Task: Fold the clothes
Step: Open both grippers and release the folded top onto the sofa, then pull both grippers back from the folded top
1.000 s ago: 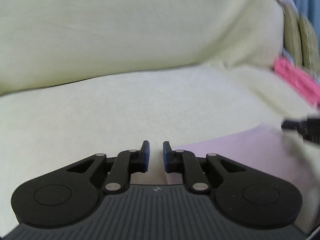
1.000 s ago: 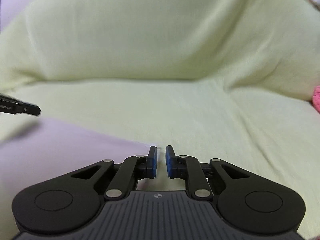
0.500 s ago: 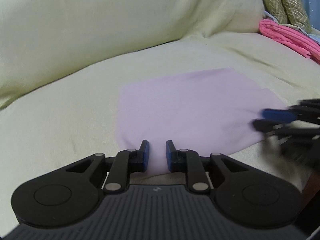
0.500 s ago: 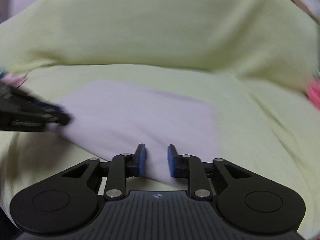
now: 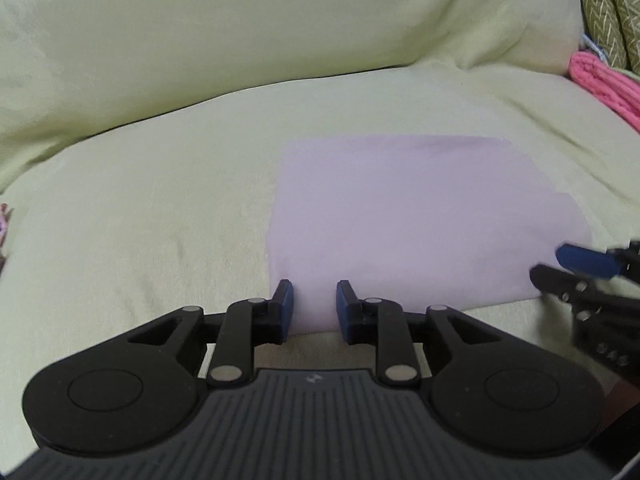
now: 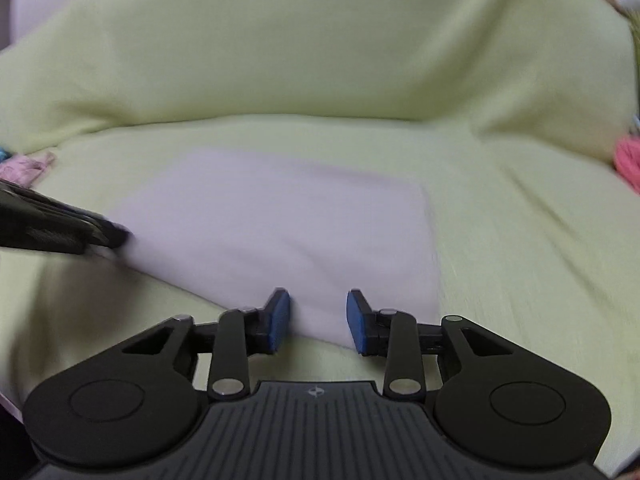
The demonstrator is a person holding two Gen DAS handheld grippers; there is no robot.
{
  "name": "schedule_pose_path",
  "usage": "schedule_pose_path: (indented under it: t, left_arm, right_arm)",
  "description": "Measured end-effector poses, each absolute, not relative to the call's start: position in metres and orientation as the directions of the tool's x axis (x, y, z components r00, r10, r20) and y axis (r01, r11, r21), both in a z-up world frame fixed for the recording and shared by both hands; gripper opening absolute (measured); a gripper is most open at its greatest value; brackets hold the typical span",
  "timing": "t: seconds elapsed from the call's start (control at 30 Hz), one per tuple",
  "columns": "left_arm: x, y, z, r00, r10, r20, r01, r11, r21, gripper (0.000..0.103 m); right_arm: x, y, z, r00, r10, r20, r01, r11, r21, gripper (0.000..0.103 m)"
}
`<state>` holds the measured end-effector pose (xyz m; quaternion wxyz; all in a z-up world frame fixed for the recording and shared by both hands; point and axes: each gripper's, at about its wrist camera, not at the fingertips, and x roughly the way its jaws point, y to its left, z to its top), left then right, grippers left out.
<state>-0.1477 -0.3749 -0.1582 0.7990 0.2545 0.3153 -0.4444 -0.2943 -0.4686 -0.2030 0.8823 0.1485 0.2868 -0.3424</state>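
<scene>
The folded garment (image 5: 420,220) lies on the sofa seat (image 5: 140,220), right of centre in my left view. The backrest (image 5: 240,32) rises behind it; another cloth (image 5: 604,84) sits at the upper right.

readable text: none that I can spot
left gripper (image 5: 314,305) body: just a tiny embossed logo mark, no letters
right gripper (image 6: 318,316) body: same little logo, no legible lettering either

a home living room: sofa (image 5: 200,200) under yellow-green cover, patterned cushions (image 5: 604,12) alongside.
</scene>
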Motion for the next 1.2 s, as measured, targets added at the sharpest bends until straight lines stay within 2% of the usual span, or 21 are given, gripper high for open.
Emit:
schedule_pose_path:
  t: [0.1, 0.23, 0.3, 0.4, 0.53, 0.6, 0.8, 1.2]
  left_arm:
    - [-0.154, -0.376, -0.158, 0.422, -0.502, -0.755, 0.851, 0.506, 0.139, 0.031]
    - [-0.160, -0.366, -0.153, 0.380, -0.463, -0.801, 0.837, 0.541, 0.085, 0.031]
    - [-0.165, -0.361, -0.149, 0.371, -0.461, -0.806, 0.831, 0.553, 0.066, 0.037]
    - [-0.174, -0.352, -0.143, 0.390, -0.455, -0.800, 0.823, 0.562, 0.082, 0.046]
    - [-0.182, -0.345, -0.136, 0.392, -0.459, -0.797, 0.826, 0.557, 0.085, 0.052]
    - [-0.186, -0.343, -0.132, 0.393, -0.465, -0.793, 0.828, 0.554, 0.085, 0.061]
    - [-0.197, -0.338, -0.123, 0.387, -0.496, -0.777, 0.842, 0.533, 0.080, 0.072]
    - [-0.204, -0.329, -0.113, 0.381, -0.532, -0.757, 0.855, 0.514, 0.069, 0.079]
  right_arm:
    - [-0.314, -0.470, -0.202, 0.563, -0.548, -0.619, 0.735, 0.674, 0.072, 0.034]
    - [-0.344, -0.469, -0.197, 0.536, -0.566, -0.627, 0.796, 0.585, 0.154, 0.045]
    - [-0.357, -0.464, -0.194, 0.560, -0.572, -0.599, 0.798, 0.567, 0.205, 0.064]
    - [-0.358, -0.460, -0.187, 0.594, -0.570, -0.567, 0.782, 0.576, 0.239, 0.076]
    - [-0.359, -0.437, -0.172, 0.623, -0.563, -0.544, 0.763, 0.591, 0.262, 0.091]
    - [-0.357, -0.426, -0.163, 0.625, -0.562, -0.542, 0.761, 0.596, 0.259, 0.098]
    - [-0.357, -0.416, -0.154, 0.609, -0.562, -0.560, 0.771, 0.585, 0.252, 0.101]
    - [-0.358, -0.394, -0.126, 0.588, -0.605, -0.537, 0.773, 0.615, 0.154, 0.103]
